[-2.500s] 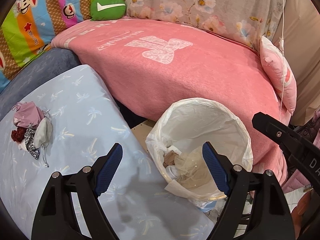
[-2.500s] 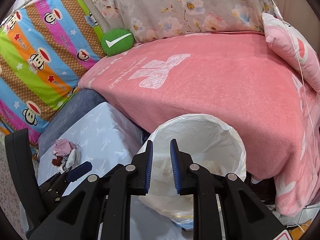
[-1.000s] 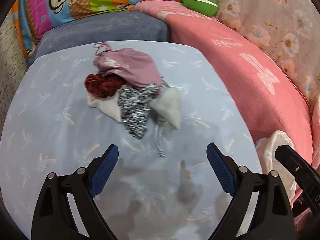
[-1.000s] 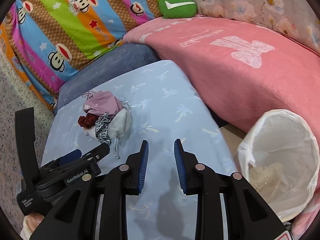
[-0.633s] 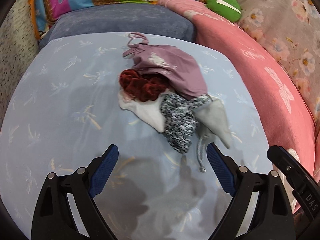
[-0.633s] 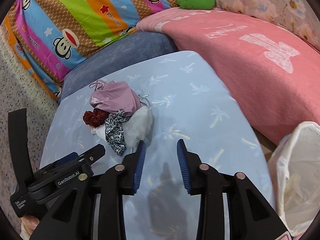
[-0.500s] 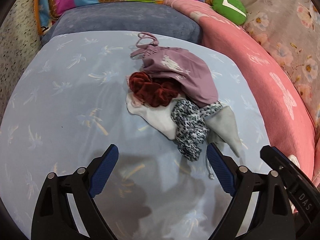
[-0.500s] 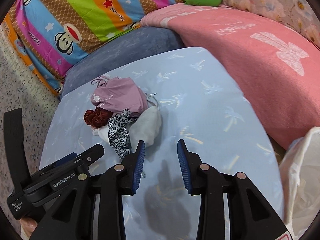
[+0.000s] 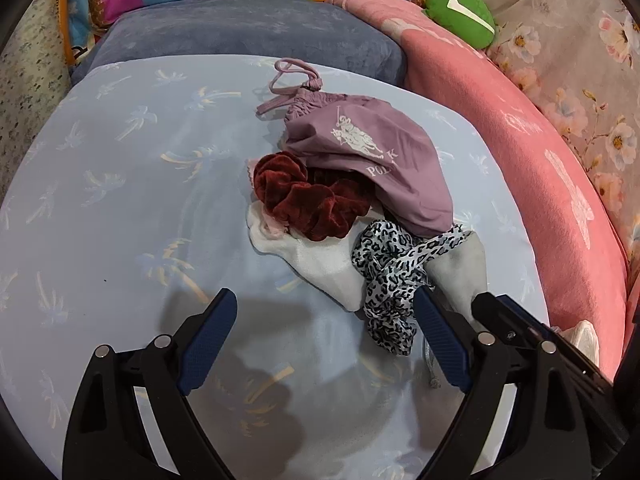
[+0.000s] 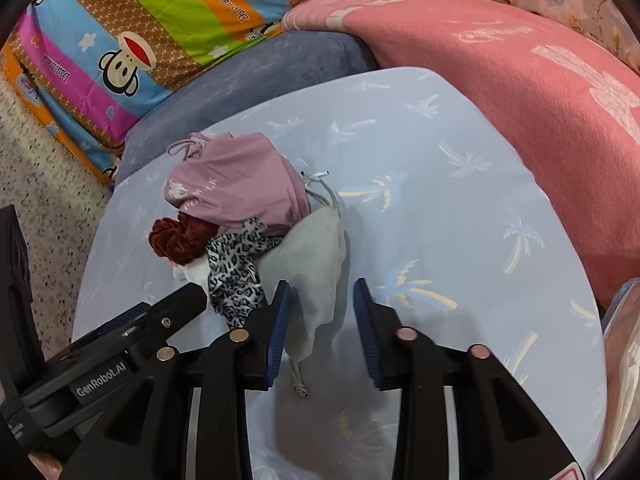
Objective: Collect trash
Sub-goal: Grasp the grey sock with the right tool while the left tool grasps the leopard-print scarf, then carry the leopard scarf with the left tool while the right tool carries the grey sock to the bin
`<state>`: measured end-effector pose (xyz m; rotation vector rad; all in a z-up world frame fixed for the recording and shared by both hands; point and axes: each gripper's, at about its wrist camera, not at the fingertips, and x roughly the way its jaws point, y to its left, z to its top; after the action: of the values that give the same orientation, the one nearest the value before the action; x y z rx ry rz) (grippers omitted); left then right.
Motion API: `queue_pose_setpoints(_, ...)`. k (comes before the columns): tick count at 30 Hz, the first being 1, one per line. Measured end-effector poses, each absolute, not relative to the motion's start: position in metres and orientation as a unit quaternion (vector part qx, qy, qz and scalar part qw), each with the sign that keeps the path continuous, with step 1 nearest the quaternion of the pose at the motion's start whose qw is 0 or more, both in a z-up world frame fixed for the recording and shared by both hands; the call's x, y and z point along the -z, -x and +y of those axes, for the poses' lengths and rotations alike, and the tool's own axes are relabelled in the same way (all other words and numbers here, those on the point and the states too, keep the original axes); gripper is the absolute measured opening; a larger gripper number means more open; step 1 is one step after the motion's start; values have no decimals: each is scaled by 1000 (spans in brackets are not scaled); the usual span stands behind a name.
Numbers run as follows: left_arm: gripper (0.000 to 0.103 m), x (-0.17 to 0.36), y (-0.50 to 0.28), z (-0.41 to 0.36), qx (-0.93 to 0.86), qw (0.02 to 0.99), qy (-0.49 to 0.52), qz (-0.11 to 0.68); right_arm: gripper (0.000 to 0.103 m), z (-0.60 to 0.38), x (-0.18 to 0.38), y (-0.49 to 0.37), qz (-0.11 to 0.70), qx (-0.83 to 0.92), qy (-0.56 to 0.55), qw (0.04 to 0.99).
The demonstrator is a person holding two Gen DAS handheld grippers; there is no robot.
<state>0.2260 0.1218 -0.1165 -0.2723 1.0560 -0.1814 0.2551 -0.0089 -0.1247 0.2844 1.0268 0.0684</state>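
A pile of small cloth things lies on the light blue table (image 9: 100, 220): a mauve drawstring bag (image 9: 372, 160), a dark red scrunchie (image 9: 308, 200), a white cloth (image 9: 316, 256), a leopard-print strip (image 9: 390, 276) and a grey pouch (image 9: 460, 268). My left gripper (image 9: 323, 300) hangs open and wide just in front of the white cloth, touching nothing. In the right wrist view the grey pouch (image 10: 312, 264) has its lower end between the closing jaws of my right gripper (image 10: 322, 286); the pads do not press it.
A white bin bag (image 10: 624, 340) shows at the table's right edge. A pink blanket (image 9: 540, 140) runs along the right, a grey-blue cushion (image 9: 240, 36) and a striped monkey cushion (image 10: 140, 20) at the back. The left tool (image 10: 132, 336) sits close beside the right one.
Both grippers have come forward and lower toward the pile, which now fills the middle of each view. The bin bag has slid off to the right edge. The pile itself lies unmoved.
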Motion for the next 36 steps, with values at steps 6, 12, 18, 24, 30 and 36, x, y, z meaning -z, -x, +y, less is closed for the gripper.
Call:
queue_pose_setpoints(6,85,120,-226,114,99,845,133,508,1,-12,136,-248,500,-31,-137,855)
queue_pose_setpoints(12,73,127,-227,97,114,840,122,517,1,-23,136,-235,496,-22,-146,855)
queue_pose_setpoints(18,42,128,-231,86,116,840,109,519,4,-30,128,-231,488,-23,-149,859)
queue_pose_setpoints(24,17,125,-225,99,119,836,120,523,34,-30,117,-233,474,-38,-162,864)
queue_pose_setpoints(30,17,121,-212,113,108,842,117,516,35,-18,121,-252,476,-55,-172,861)
queue_pose_setpoints(36,17,120,-209,115,101,842,115,517,17,-7,136,-259,493,-52,-165,853)
